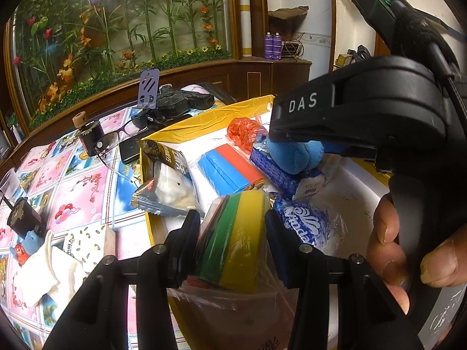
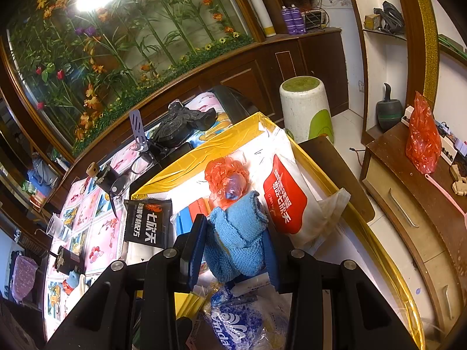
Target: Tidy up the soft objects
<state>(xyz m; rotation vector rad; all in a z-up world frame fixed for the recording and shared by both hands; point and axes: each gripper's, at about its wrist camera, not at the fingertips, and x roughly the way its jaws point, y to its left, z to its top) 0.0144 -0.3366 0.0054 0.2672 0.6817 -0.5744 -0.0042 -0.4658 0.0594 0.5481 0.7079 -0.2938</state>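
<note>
Sponge pack (image 1: 233, 239), striped yellow, green and red, in clear wrap.

Dark wood cabinets (image 2: 315, 55), flower-filled glass case (image 1: 116, 35), white tiled floor (image 2: 388, 233).

Eyeglasses (image 1: 122, 138) beside a phone (image 1: 130, 148) (black)

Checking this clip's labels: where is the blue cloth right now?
The blue cloth is pinched in the right gripper, held over the yellow-edged box, just in front of the red mesh bundle; the left wrist view shows it too.
</note>
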